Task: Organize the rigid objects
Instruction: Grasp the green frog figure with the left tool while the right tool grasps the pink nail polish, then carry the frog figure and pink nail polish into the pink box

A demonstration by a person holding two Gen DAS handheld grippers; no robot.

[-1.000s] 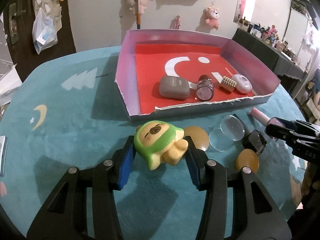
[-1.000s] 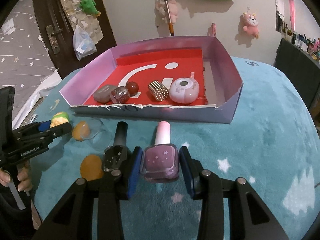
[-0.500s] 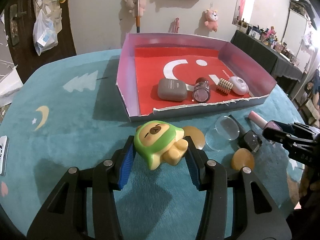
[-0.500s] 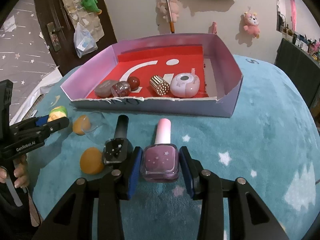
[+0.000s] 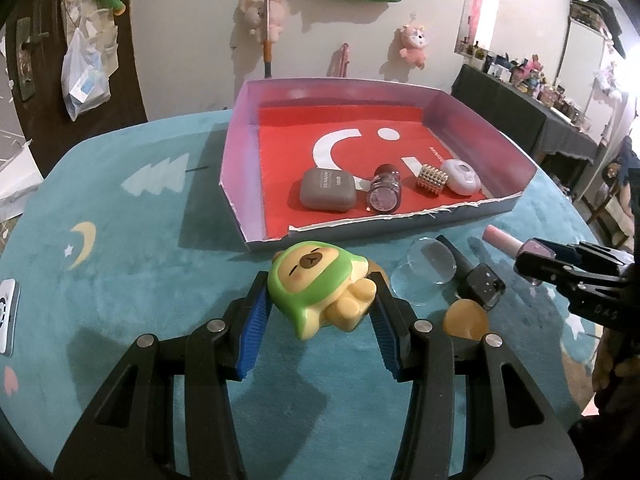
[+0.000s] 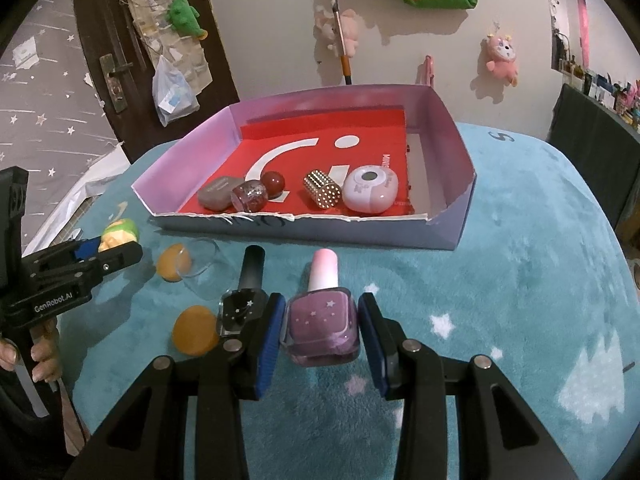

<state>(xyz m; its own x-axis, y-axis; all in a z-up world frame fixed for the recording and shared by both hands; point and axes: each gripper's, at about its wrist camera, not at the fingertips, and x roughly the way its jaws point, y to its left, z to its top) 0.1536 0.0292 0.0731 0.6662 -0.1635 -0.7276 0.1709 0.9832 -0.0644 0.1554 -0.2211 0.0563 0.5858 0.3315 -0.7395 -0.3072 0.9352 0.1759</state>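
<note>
My left gripper [image 5: 320,294] is shut on a bear toy with a green hood [image 5: 312,276], held just in front of the near wall of the pink box with a red floor [image 5: 236,168]. It also shows at the left of the right wrist view as the left gripper [image 6: 116,248]. My right gripper [image 6: 321,312] is shut on a purple nail polish bottle with a pink cap [image 6: 320,326], its cap pointing at the box [image 6: 304,232]. From the left wrist view the right gripper [image 5: 536,260] sits at the right edge.
The box holds a grey case [image 5: 328,194], a glitter bottle [image 5: 384,196], a gold studded cylinder [image 5: 432,180], a white oval device [image 5: 462,176] and a red ball [image 6: 273,181]. On the teal carpet lie a black polish bottle [image 6: 242,304], two orange discs [image 6: 195,330] and a clear dome [image 6: 200,264].
The left gripper with the toy has drifted slightly to the right, now covering the orange disc behind it. The right gripper and its bottle have kept still.
</note>
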